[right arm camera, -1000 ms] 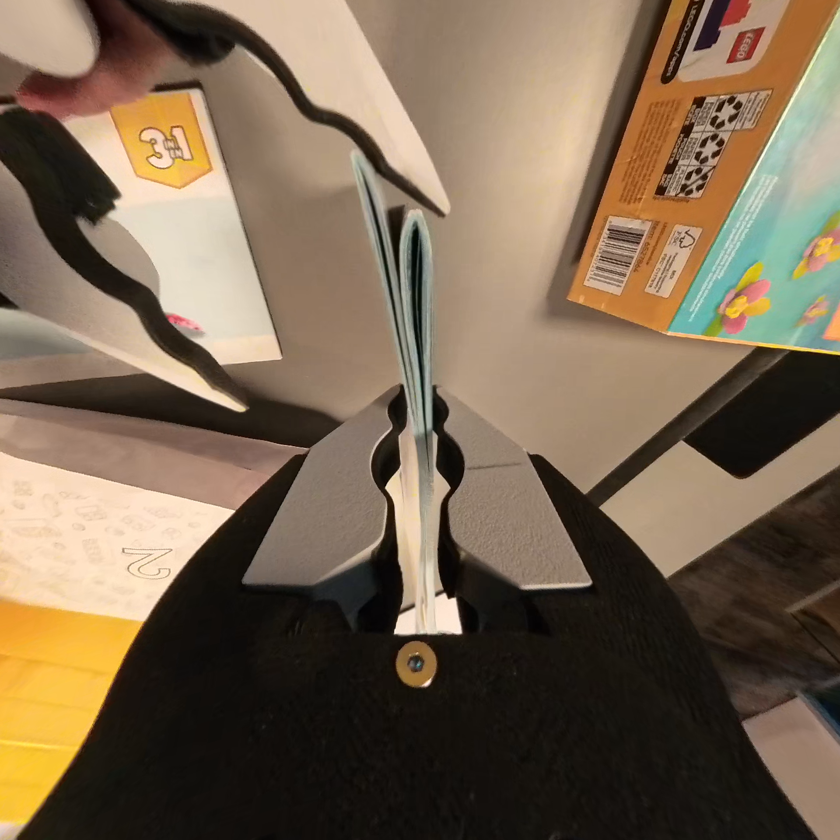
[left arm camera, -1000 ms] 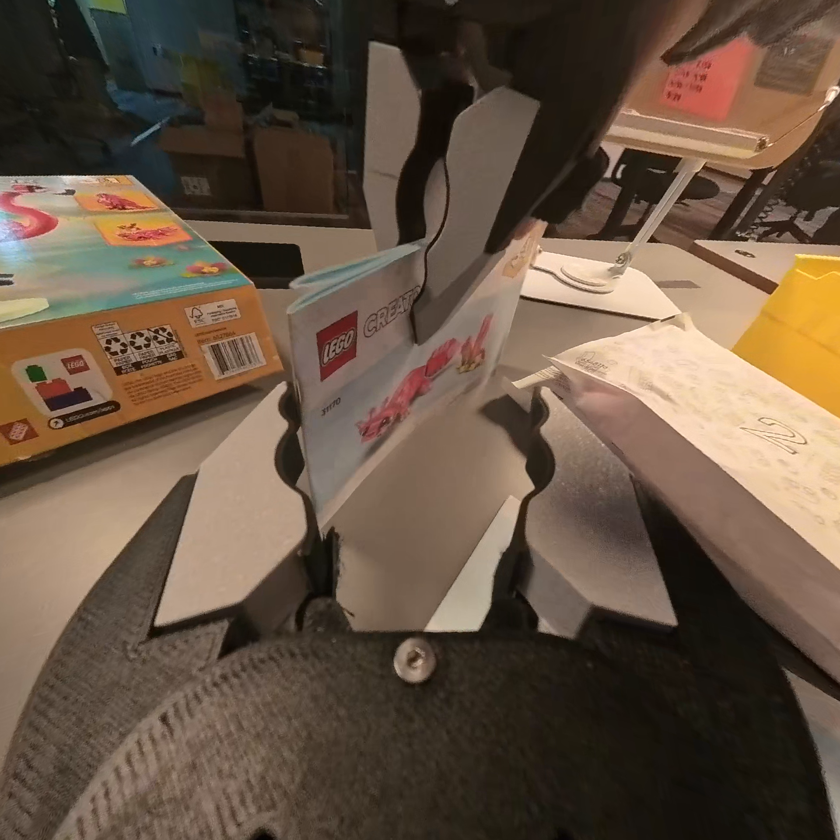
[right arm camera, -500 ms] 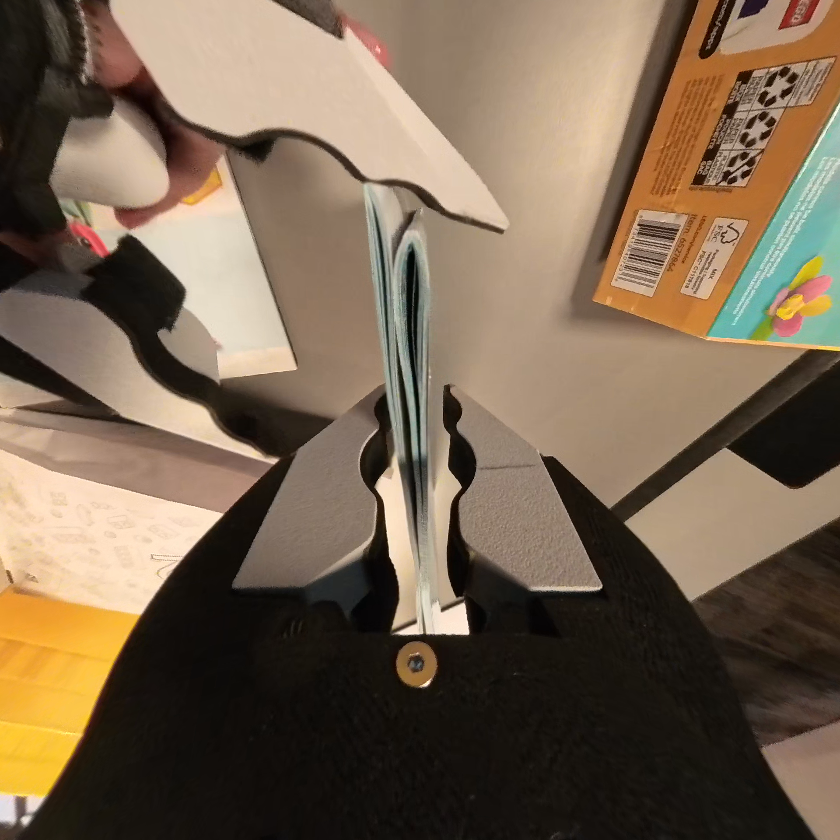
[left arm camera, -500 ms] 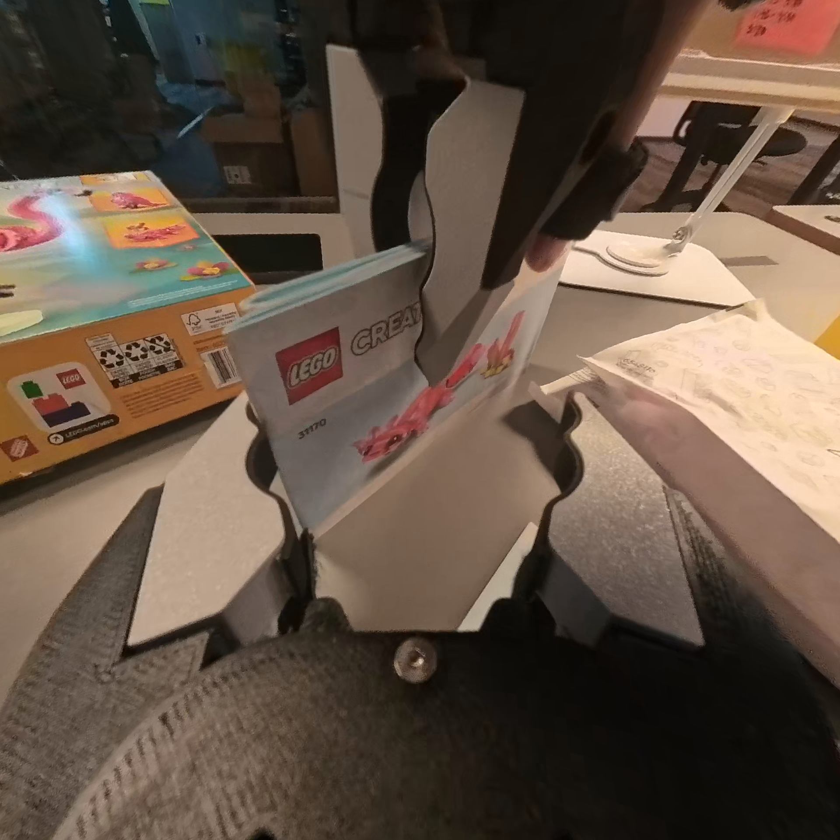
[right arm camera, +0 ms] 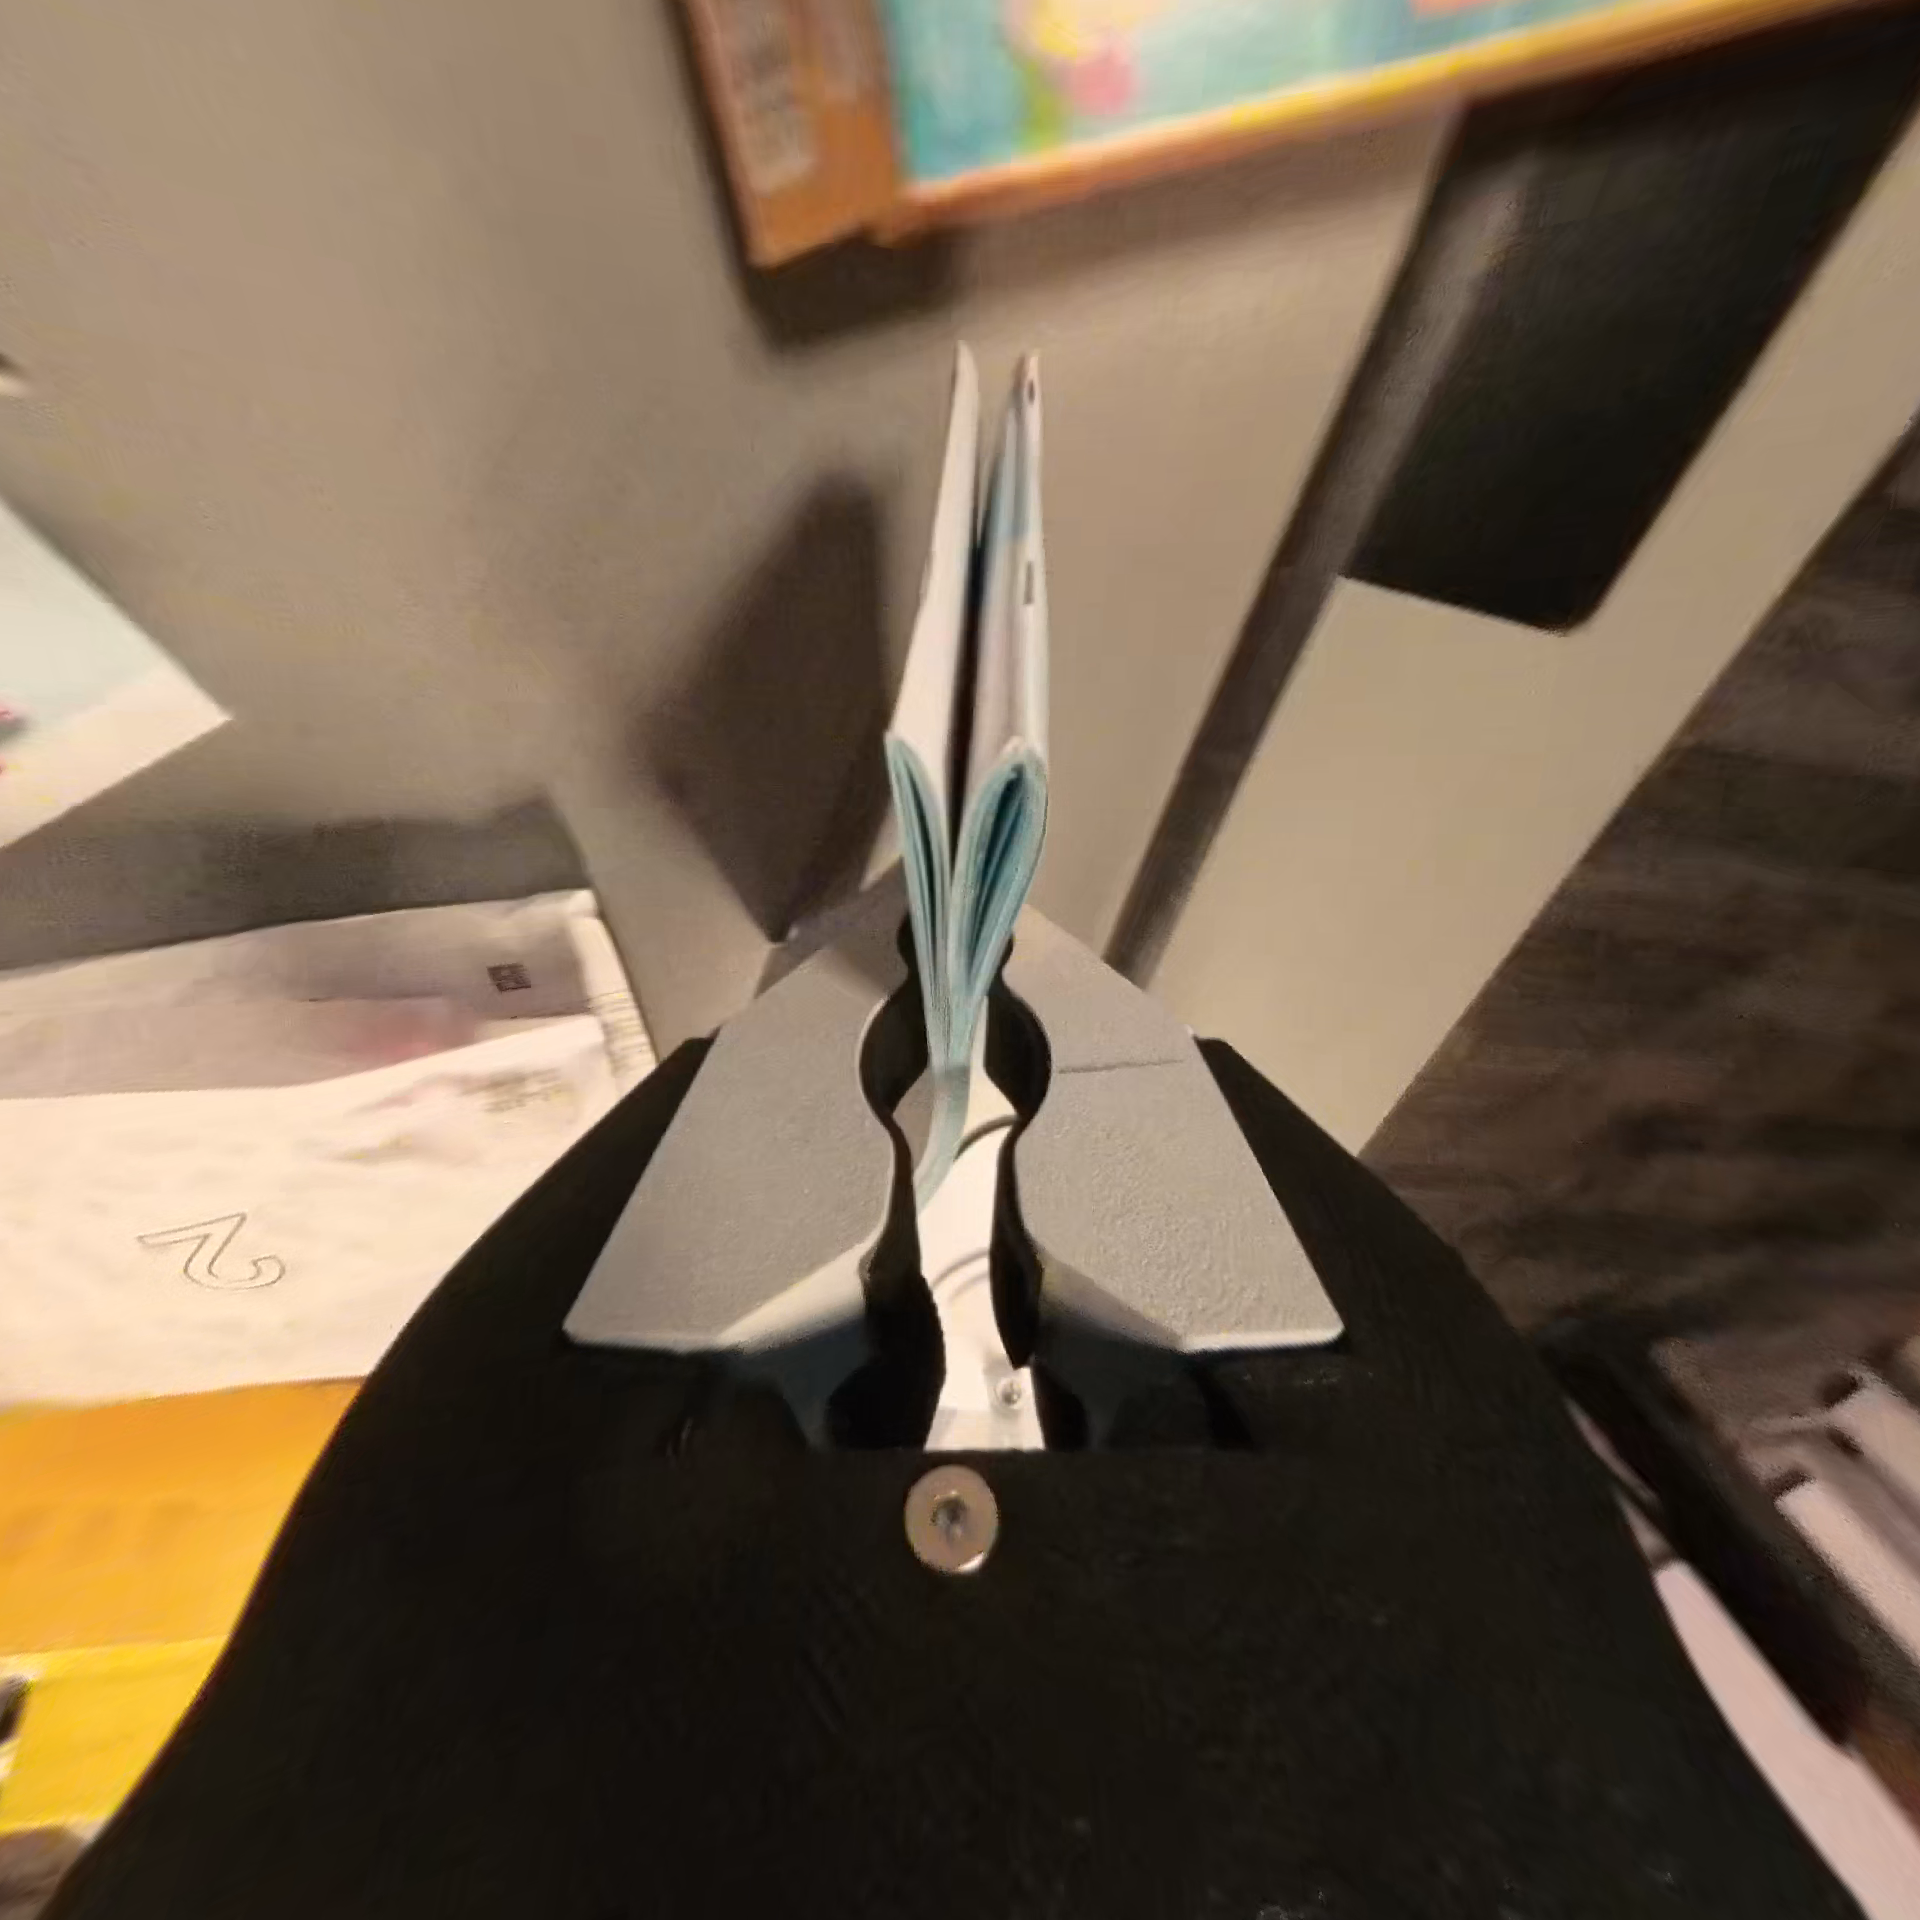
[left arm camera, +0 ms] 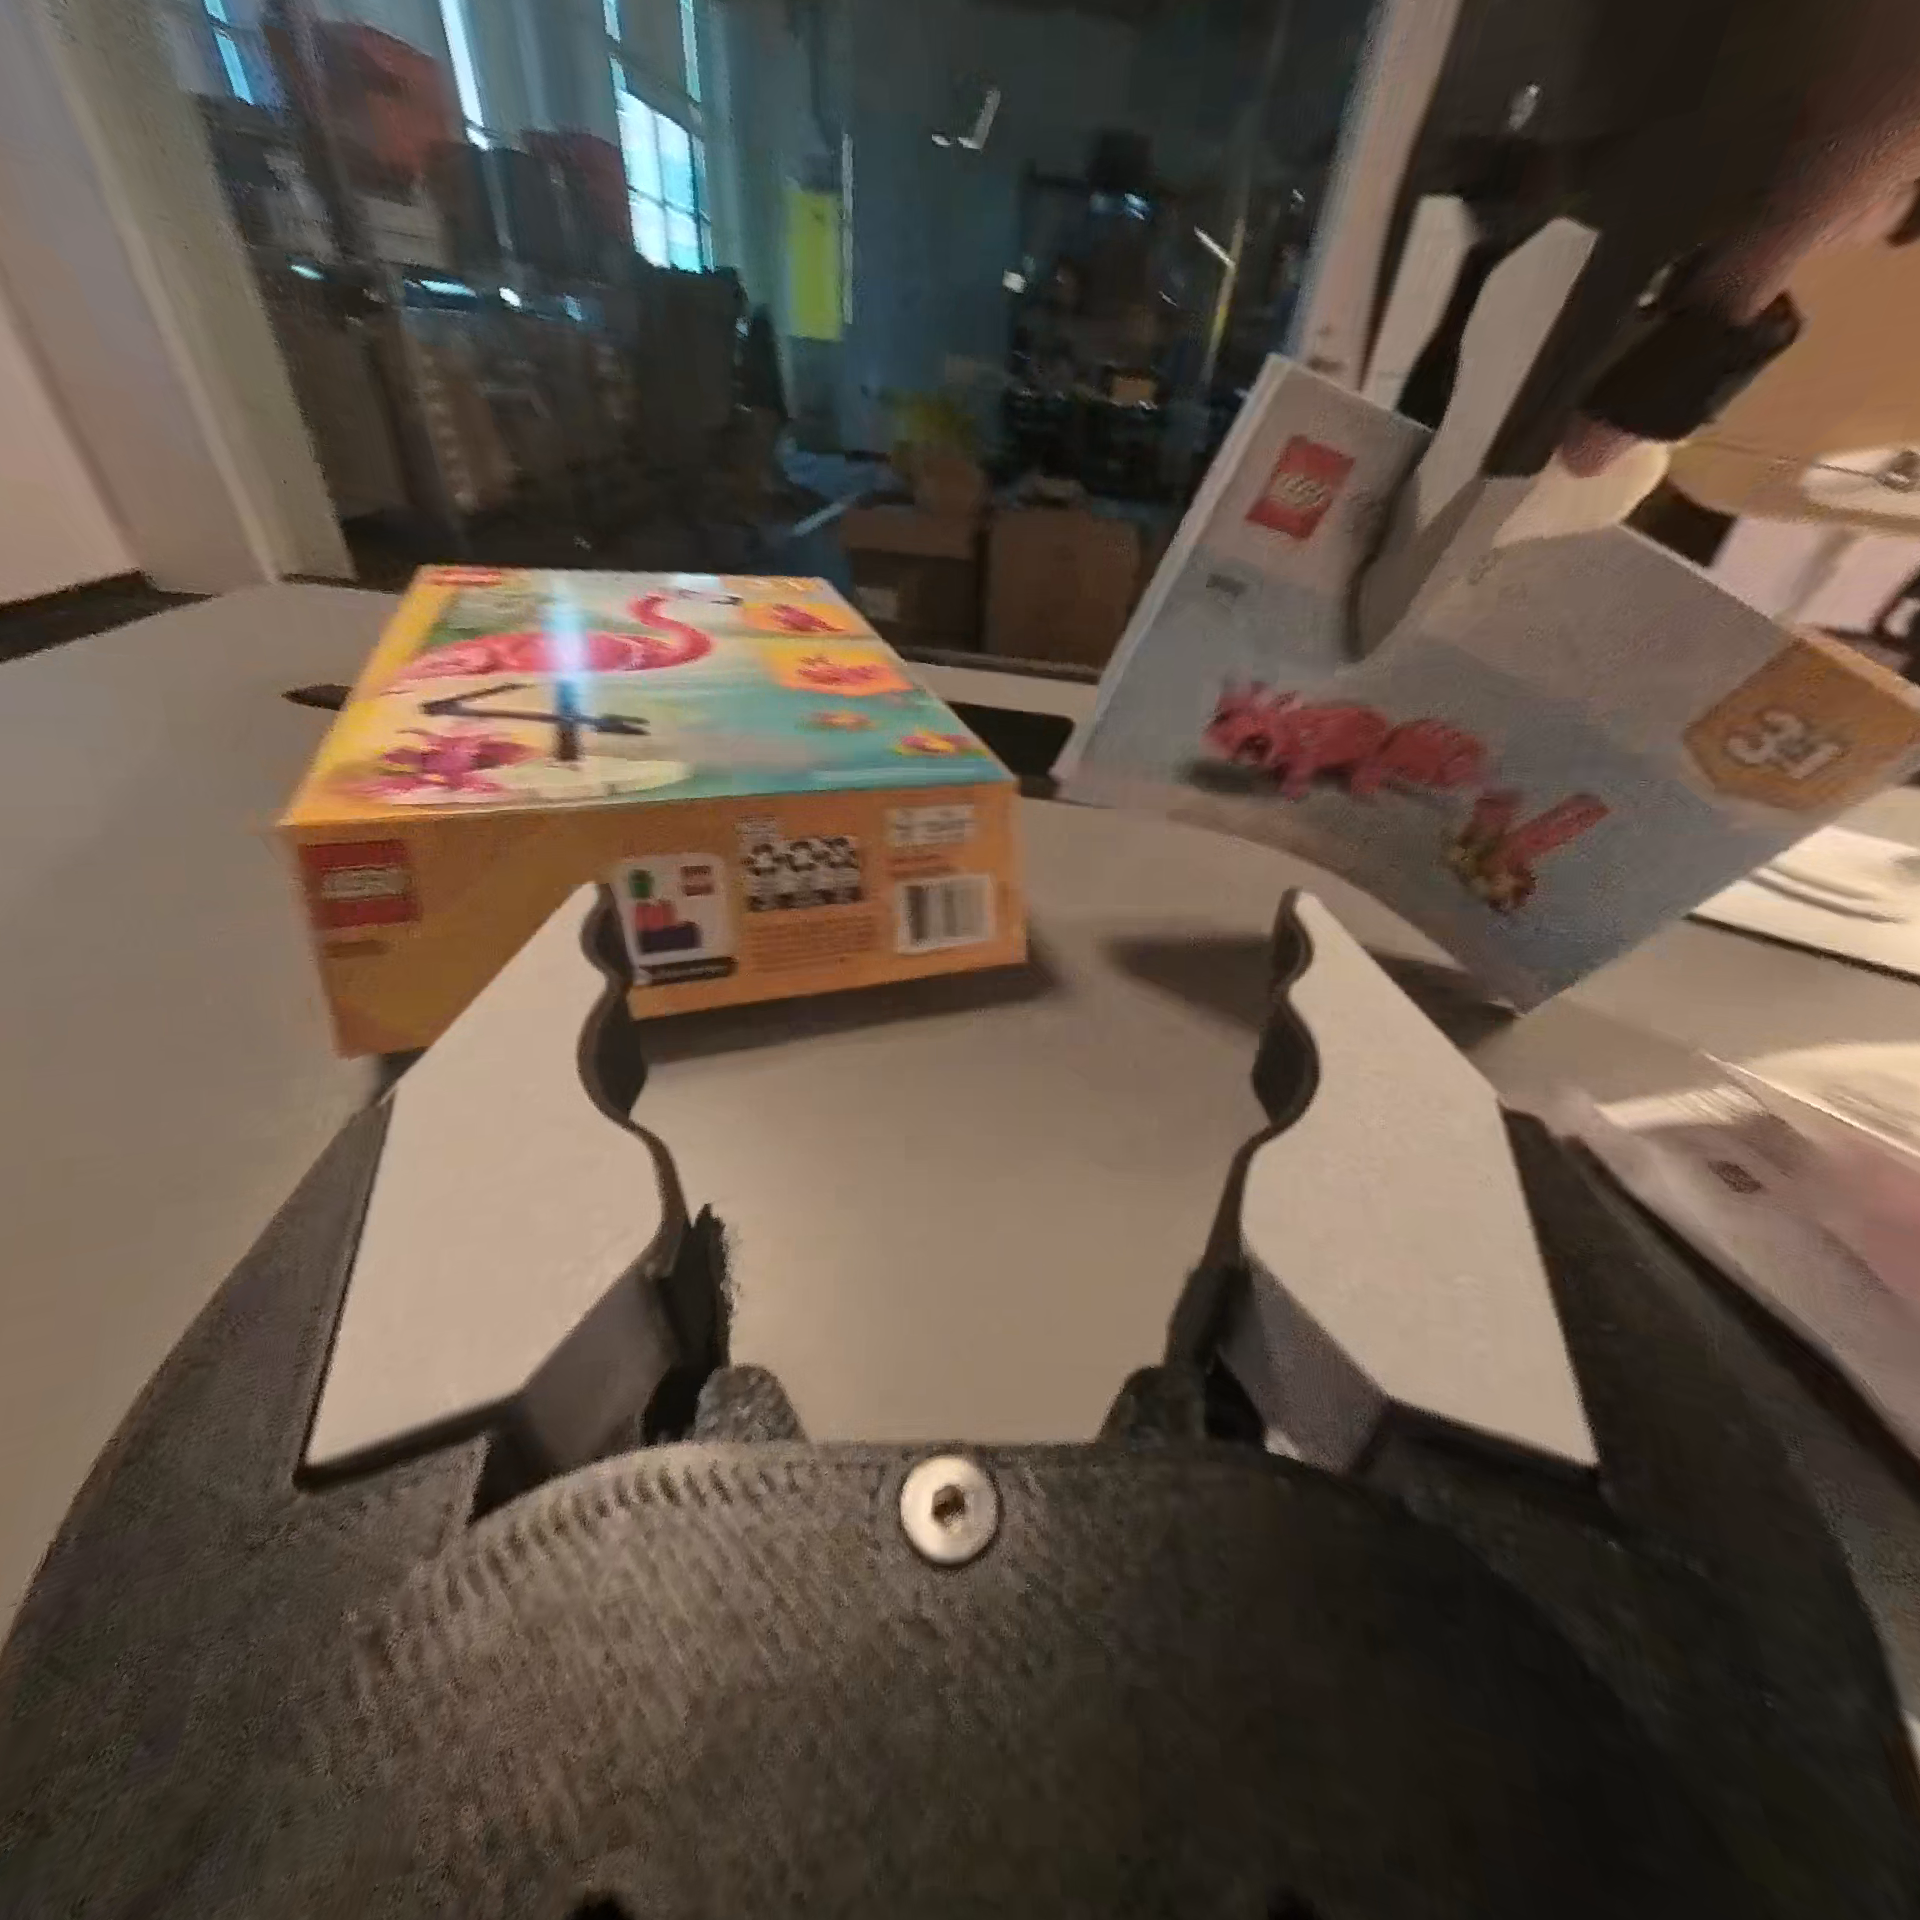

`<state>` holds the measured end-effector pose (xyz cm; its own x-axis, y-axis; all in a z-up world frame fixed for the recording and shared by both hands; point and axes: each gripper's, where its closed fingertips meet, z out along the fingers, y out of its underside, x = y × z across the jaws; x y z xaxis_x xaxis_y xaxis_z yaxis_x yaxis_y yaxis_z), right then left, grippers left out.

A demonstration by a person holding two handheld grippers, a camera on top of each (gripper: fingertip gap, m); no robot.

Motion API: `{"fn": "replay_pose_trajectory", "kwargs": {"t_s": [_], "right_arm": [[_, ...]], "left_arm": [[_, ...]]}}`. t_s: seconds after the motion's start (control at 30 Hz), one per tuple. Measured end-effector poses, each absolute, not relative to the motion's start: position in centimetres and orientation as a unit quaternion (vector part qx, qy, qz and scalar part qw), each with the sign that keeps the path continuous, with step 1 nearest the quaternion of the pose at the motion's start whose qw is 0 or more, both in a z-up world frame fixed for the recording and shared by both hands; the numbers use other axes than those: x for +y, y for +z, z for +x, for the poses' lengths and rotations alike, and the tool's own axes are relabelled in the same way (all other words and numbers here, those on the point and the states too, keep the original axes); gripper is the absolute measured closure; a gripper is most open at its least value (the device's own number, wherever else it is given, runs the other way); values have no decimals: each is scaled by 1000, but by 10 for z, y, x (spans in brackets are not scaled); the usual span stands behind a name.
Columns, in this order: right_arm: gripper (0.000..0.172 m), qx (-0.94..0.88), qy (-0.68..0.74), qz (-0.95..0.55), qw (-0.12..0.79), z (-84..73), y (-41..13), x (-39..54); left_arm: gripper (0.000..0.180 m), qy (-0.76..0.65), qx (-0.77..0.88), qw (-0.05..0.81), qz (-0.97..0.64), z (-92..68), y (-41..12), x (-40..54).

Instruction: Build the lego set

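Observation:
My left gripper is open and empty, low over the grey table. An orange and teal toy-brick box lies just beyond its left fingertip. My right gripper is shut on a pair of thin light-blue booklets, which stand on edge out of its jaws. The left wrist view shows the same booklets held in the air at upper right, with the right gripper's grey fingers pinching the top edge. The left gripper is well apart from them.
A white printed paper bag lies on the table to the right; it also shows in the right wrist view, with a yellow packet beside it. A dark rectangular opening sits in the table near the box.
The booklets stood between my left gripper's open fingers; now that gripper has drawn back and turned left, clear of them. The right jaws loosened, then closed again on the booklets.

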<state>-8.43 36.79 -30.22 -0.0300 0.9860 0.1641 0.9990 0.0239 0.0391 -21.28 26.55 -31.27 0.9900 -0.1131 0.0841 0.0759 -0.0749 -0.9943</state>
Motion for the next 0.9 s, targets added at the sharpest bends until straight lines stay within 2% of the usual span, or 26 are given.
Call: {"fn": "replay_pose_trajectory", "kwargs": {"t_s": [0.17,0.3,0.63,0.73,0.8,0.9], "right_arm": [[170,-712,-42,-699,-57,-78,-309,388],[170,-694,6,-704,-152,-72,-314,402],[166,-671,12,-719,-180,-63,-355,487],[151,-670,-1,-723,-168,-62,-367,504],[131,-667,-28,-729,-149,-59,-378,517],[88,-653,-95,-744,-108,-55,-385,538]], "left_arm": [[72,-26,39,719,-693,-224,-300,266],[75,-31,46,725,-687,-223,-298,266],[78,-42,48,727,-684,-219,-297,265],[80,-50,39,728,-683,-221,-298,265],[81,-50,40,729,-682,-221,-298,265],[82,-43,51,731,-679,-217,-297,266]]}}
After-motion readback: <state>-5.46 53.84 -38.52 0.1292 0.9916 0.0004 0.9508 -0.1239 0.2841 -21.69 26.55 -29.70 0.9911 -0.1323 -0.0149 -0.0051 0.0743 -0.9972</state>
